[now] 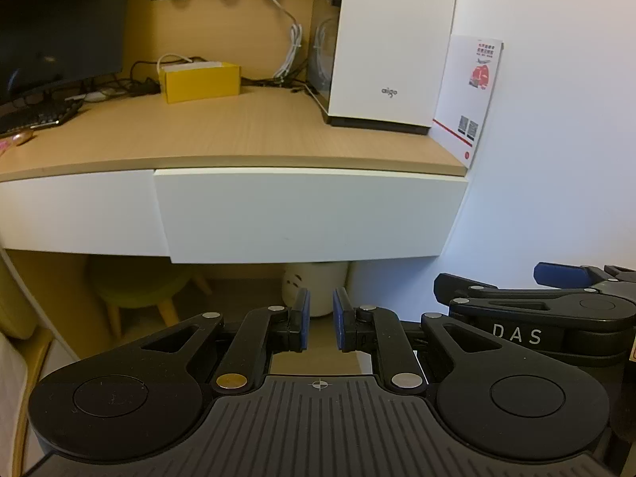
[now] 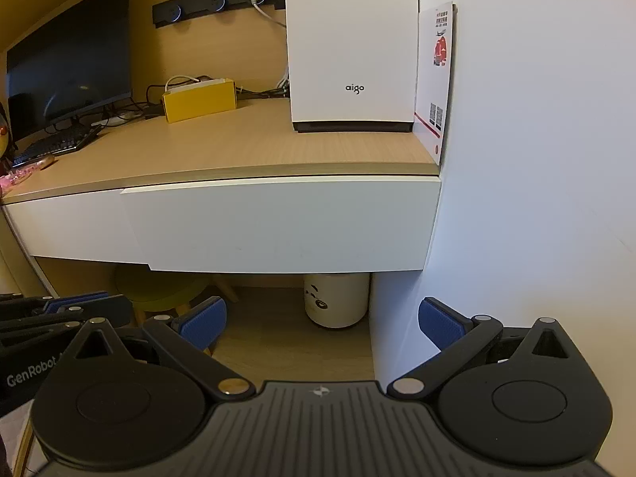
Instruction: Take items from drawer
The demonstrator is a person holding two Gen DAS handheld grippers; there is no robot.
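Nearest the lens, the left claw (image 1: 320, 320) hangs with its blue pads drawn close, only a narrow slot between them and nothing in it, so it reads as nearly clenched but empty; the right claw (image 2: 322, 324) is spread wide, released, likely so it can hook the lower lip of the drawer front. In the left wrist view the right claw lies at 3 o'clock, just beside the left one, both held low and back, apparently for an approach from underneath. Ahead at 12 o'clock sits the drawer (image 1: 306, 214), shut or nearly so, its white face standing slightly proud of the neighbouring panel (image 1: 79, 212); no handle shows, and its contents are entirely hidden. Below it a pale canister (image 2: 338, 300) and a green stool (image 2: 167, 288) stand on the floor, partly cut off. Farther, on the tabletop (image 1: 238, 131), rest a white computer case (image 1: 391, 39), a yellow box (image 1: 200, 81) and a keyboard (image 1: 37, 117) clipped at 9 o'clock.
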